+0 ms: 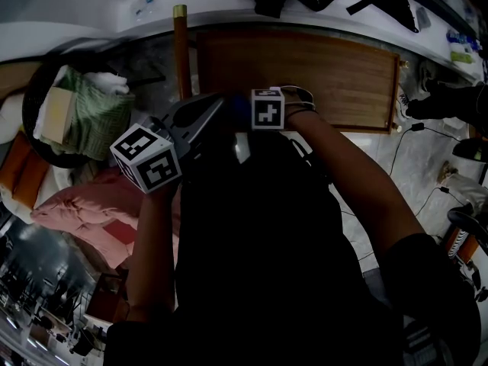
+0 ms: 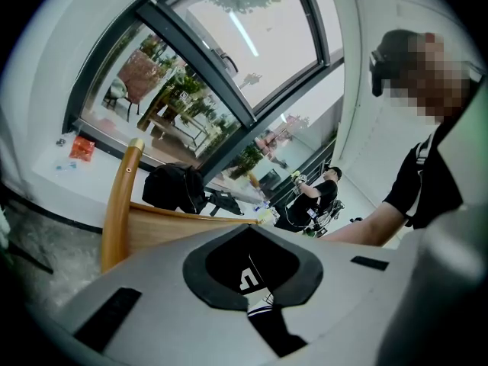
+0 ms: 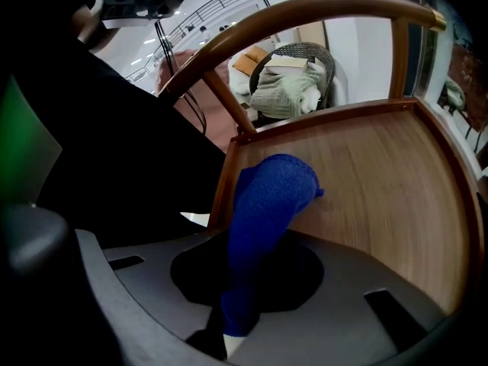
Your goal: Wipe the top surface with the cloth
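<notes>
**Cloth pinched in the right gripper, at the near edge of the wooden top.**
Left to right: the left gripper [image 2: 253,282] points up towards a window, its jaws closed on nothing. The right gripper [image 3: 227,332] clamps one bunched end of the blue cloth [image 3: 267,208], and the free end juts over the top surface [image 3: 366,181]; contact with it cannot be told. The cloth looks knitted, soft, light and limp, so gripping it near the bunch probably leaves a loose pad for wiping. The top is smooth, varnished, grained wood with a raised lip, under a curved wooden rail [image 3: 305,10].
</notes>
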{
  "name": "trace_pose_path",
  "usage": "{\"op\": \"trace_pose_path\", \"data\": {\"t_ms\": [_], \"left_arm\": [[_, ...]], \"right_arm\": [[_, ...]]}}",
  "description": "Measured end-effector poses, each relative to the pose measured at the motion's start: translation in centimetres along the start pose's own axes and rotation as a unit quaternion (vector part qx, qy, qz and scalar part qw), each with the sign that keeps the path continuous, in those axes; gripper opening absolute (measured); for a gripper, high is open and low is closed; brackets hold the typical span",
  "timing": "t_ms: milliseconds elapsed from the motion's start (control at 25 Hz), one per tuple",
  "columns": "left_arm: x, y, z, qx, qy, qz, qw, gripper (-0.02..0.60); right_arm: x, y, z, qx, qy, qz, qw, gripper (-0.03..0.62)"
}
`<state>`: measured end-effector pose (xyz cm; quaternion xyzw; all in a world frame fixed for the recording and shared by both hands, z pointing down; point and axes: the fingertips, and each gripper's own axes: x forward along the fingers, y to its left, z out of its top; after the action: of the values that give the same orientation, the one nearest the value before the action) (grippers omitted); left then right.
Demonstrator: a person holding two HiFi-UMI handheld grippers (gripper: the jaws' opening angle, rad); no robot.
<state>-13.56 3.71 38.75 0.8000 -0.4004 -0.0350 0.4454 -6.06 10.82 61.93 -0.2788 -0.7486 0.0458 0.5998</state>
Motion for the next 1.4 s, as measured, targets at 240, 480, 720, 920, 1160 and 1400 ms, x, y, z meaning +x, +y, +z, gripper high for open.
{"op": "trace_pose_path", "data": {"t_ms": [240,480,720,920,1160,1400], "left_arm": [[0.2,-0.1,0.0,0.0,0.0,0.001,1.0,0.011],[0.4,-0.4,0.3,0.002,0.001,-0.001,1.0,0.011],[0.8,-0.6,0.7,0.008,0.002,-0.001,1.0,0.011],[0.8,-0.6,0.4,0.002,0.004,0.006,1.0,0.011],[1.1,-0.9,0.2,-0.002,0.006,0.01,0.9999,0.011],[1.8,-0.8,0.4,-0.004,0.005,0.007,1.0,0.011]], "right_arm": [[0.8,2.1,-0.2,-0.013,0.009,0.027,0.999,0.061],[0.9,3.3,-0.4,0.013,0.005,0.075,0.997,0.061],[-4.0,-4.5,-1.1,0.027,-0.024,-0.047,0.998,0.063],[-10.2,-14.1,-0.7,0.006,-0.045,-0.198,0.979,0.063],[-10.7,-17.9,-1.5,-0.017,-0.018,-0.233,0.972,0.063],[-10.6,-17.9,-1.6,-0.011,-0.036,-0.24,0.97,0.061]]}}
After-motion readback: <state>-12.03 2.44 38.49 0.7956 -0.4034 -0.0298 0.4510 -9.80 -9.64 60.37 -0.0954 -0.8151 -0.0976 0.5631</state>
